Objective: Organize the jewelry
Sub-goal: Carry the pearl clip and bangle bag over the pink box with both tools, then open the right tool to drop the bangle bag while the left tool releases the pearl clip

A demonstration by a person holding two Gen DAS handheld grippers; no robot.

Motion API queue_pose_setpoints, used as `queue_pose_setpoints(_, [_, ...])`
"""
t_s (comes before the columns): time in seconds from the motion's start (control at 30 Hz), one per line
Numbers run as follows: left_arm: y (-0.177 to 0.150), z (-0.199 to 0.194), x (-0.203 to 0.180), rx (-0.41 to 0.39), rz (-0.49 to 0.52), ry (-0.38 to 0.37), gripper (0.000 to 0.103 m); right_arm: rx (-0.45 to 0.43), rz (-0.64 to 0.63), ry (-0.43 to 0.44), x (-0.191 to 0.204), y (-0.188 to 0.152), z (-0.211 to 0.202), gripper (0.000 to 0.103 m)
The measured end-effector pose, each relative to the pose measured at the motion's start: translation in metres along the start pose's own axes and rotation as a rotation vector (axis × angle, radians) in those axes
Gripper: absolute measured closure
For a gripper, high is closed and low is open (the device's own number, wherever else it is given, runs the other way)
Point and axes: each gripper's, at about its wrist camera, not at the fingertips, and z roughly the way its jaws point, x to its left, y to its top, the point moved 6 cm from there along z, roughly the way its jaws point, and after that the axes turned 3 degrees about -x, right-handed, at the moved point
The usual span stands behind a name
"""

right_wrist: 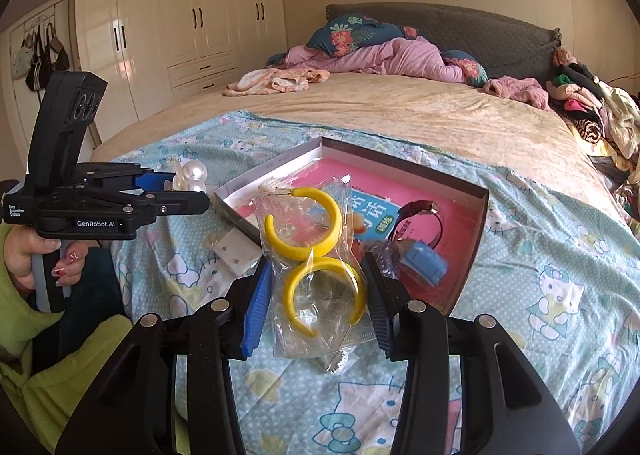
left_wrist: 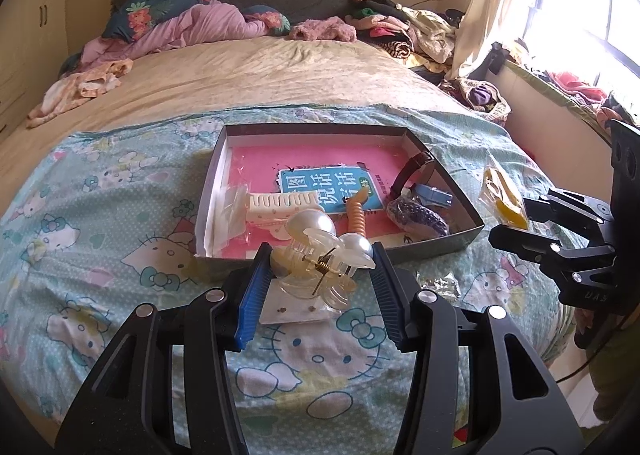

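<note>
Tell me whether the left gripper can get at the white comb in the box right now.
Probably not as things stand: the left gripper is shut on the pearl hair claw, so its jaws are full. The white comb itself lies uncovered in the box just ahead.

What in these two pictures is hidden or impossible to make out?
- Book: title partly covered by the orange clip, left view.
- Window: washed out by glare, left view.
- Purple item: too blurred to identify.
- Person: only a hand, cut off by the edge, right view.

left tool [left_wrist: 318, 279] jaws clamped, tilted down; right tool [right_wrist: 316, 295] apparently clamped too; hand [right_wrist: 38, 255] gripping handle.
</note>
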Motion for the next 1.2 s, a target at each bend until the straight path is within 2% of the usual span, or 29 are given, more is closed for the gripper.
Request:
queue_pose_setpoints(0.47, [0.019, 0.027, -0.008, 0.002, 0.017, -0.014, 0.062, -0.022, 0.0, -0.062, -0.026, 0.017, 0.012, 0.061])
queue_pose_setpoints(0.73, [0.017, 0.057, -0.008, 0.046, 0.01, -0.013, 0.062, 0.03, 0.013, -0.122, -0.054, 0.004, 0.04, 0.061])
queue_pose_setpoints(1.2, [0.008, 0.086, -0.002, 0.098, 0.0, 0.004, 0.062, 0.103, 0.027, -0.143, -0.072, -0.016, 0.075, 0.058])
